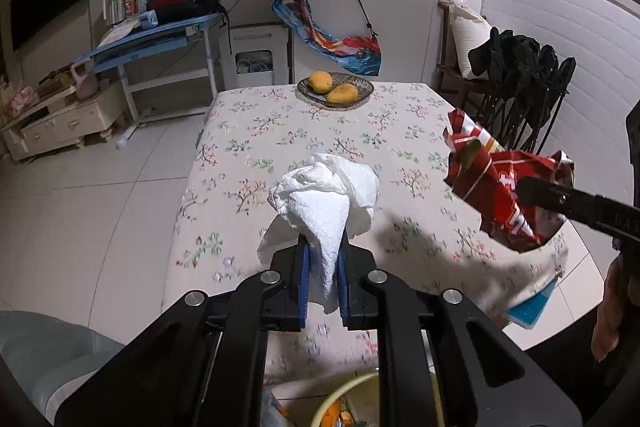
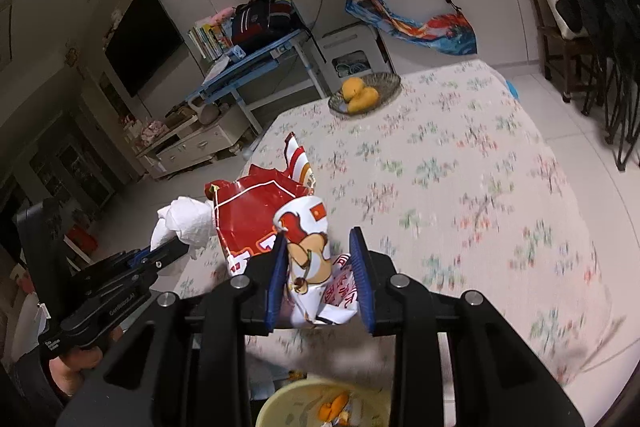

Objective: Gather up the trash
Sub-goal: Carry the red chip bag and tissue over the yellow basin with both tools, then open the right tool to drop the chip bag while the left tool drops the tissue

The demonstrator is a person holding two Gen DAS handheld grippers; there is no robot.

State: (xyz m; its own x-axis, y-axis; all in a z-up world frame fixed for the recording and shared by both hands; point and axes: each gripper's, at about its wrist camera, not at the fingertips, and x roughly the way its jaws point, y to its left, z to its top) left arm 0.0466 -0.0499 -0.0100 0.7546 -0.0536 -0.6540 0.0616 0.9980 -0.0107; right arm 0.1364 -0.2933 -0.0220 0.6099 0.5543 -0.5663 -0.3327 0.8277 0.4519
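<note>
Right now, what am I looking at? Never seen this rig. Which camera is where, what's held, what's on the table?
No robot: a person holds a two-finger gripper in each hand, each with a fisheye camera looking along its fingers. In the left-wrist view, the left gripper is shut on a crumpled white paper towel. In the right-wrist view, the right gripper clamps a red-and-white snack wrapper. The floral-cloth table holds a dish with two mangoes. A yellow bin sits below.
</note>
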